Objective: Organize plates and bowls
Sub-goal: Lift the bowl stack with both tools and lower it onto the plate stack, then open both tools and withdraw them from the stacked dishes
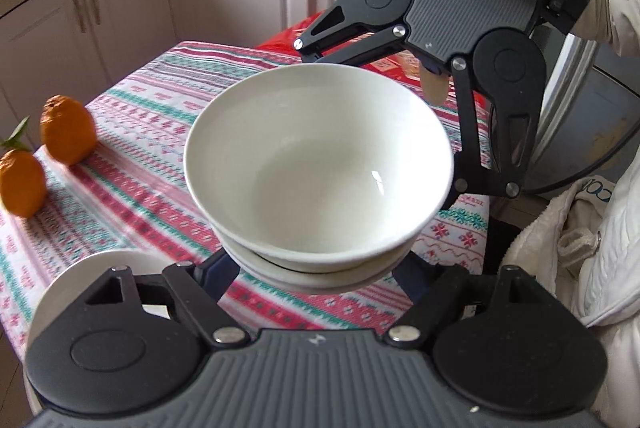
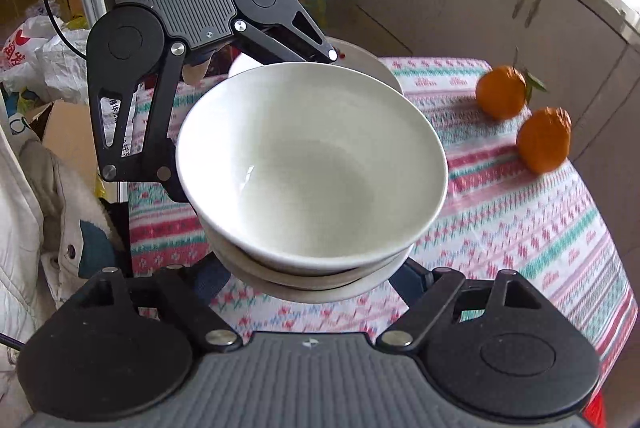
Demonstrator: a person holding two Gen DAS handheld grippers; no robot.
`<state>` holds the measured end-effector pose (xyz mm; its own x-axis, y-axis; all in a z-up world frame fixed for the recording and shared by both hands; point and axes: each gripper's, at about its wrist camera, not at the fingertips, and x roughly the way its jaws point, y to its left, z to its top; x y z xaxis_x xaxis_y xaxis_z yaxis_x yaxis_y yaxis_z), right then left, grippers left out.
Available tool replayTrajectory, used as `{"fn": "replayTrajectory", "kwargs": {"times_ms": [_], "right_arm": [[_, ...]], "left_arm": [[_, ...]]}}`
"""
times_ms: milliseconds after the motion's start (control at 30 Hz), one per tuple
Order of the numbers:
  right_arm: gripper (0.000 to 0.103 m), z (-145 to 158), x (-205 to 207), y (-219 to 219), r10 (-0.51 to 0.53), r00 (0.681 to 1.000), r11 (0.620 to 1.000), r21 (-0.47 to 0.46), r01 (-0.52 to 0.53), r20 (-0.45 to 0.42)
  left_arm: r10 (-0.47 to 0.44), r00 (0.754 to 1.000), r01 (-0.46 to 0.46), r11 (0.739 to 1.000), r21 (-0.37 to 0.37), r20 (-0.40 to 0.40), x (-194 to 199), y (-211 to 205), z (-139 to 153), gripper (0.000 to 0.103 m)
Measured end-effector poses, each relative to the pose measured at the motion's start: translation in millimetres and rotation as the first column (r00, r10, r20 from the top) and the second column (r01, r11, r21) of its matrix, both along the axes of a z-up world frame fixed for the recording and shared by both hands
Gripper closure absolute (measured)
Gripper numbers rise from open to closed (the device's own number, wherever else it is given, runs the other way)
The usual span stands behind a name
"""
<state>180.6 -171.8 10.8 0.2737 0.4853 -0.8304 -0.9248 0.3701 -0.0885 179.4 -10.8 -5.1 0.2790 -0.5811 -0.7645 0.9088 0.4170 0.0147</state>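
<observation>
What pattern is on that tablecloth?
Pink, red and teal striped bands with small flower-like motifs on the tablecloth; clearest in the right wrist view.
</observation>
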Motion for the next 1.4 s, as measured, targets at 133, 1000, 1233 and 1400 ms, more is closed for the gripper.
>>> {"fn": "replayTrajectory", "kwargs": {"times_ms": [133, 1000, 1233, 1400], "right_arm": [[0.015, 5.4, 12.7, 25.8, 0.056, 0.998, 0.998, 0.001, -0.056, 0.027], [0.015, -24.4, 89.4, 126.4, 0.205, 0.979, 0.978, 0.032, -0.204, -0.013], [0.015, -24.8, 89.9, 125.0, 0.192, 0.981, 0.981, 0.050, -0.190, -0.037], [0.015, -29.2, 95.6, 124.5, 0.169, 0.984, 0.984, 0.063, -0.165, -0.063]], "left_arm": [[0.059, 0.998, -0.060, 0.998, 0.009, 0.017, 5.0, 22.8, 6.0, 0.021], [0.240, 0.971, -0.239, 0.967, 0.090, 0.003, 52.8, 107.6, -11.2, 0.021], [0.241, 0.971, -0.240, 0.966, 0.091, 0.002, 52.8, 107.4, -10.0, 0.021], [0.240, 0.970, -0.242, 0.965, 0.097, 0.033, 48.2, 105.0, -9.0, 0.021]]}}
